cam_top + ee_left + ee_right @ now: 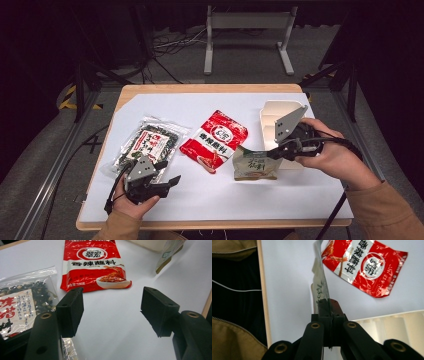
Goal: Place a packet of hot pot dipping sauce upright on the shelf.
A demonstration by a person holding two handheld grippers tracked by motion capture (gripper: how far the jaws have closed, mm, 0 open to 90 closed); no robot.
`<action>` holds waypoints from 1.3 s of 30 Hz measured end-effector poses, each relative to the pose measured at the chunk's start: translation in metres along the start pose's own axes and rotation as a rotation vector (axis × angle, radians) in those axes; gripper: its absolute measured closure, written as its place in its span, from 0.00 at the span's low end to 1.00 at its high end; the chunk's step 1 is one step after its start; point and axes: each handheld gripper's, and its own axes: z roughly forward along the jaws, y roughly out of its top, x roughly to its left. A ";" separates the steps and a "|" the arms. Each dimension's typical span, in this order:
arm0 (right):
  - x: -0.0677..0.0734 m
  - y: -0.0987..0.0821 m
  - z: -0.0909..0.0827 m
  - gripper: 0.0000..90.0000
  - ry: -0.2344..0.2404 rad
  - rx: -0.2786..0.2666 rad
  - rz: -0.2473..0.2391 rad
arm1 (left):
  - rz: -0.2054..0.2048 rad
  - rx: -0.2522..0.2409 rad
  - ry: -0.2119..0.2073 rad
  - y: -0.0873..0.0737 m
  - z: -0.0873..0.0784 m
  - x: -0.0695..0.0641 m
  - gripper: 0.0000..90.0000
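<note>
Left gripper and right gripper: black bodies, each topped by a grey three-cornered plate, trailing black cables. Jaws carry black rectangular pads and brass-ringed screw holes. The person wears tan zipped sleeves.

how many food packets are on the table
3. A clear seaweed bag lies at the left by the left claw, a red packet in the middle, and a green pouch is pinched by the right claw beside the tray.

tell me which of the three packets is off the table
The pale green packet, pinched at its edge by the shut right gripper. The red packet and the clear seaweed bag both lie flat.
</note>
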 end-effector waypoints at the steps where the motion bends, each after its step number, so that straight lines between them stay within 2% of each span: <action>1: -0.001 0.000 -0.001 1.00 -0.003 -0.006 0.006 | 0.002 -0.001 0.003 0.000 0.000 0.000 0.39; 5: -0.005 0.002 -0.007 1.00 -0.013 -0.029 0.034 | -0.003 0.000 0.008 0.000 -0.001 0.001 0.39; 9: -0.006 0.004 -0.011 1.00 -0.024 -0.038 0.038 | -0.008 -0.003 0.011 -0.001 -0.001 0.002 0.39; 17: -0.011 0.009 -0.024 1.00 -0.092 -0.070 0.066 | -0.013 -0.006 0.018 -0.001 -0.002 0.003 0.39; 24: -0.019 0.008 -0.034 1.00 -0.136 -0.102 0.125 | -0.019 -0.007 0.025 -0.001 -0.003 0.005 0.39; 35: -0.032 0.005 -0.049 1.00 -0.194 -0.154 0.171 | -0.027 -0.011 0.038 -0.003 -0.003 0.007 0.38; 39: -0.038 0.004 -0.053 1.00 -0.224 -0.153 0.179 | -0.032 -0.011 0.042 -0.003 -0.004 0.007 0.37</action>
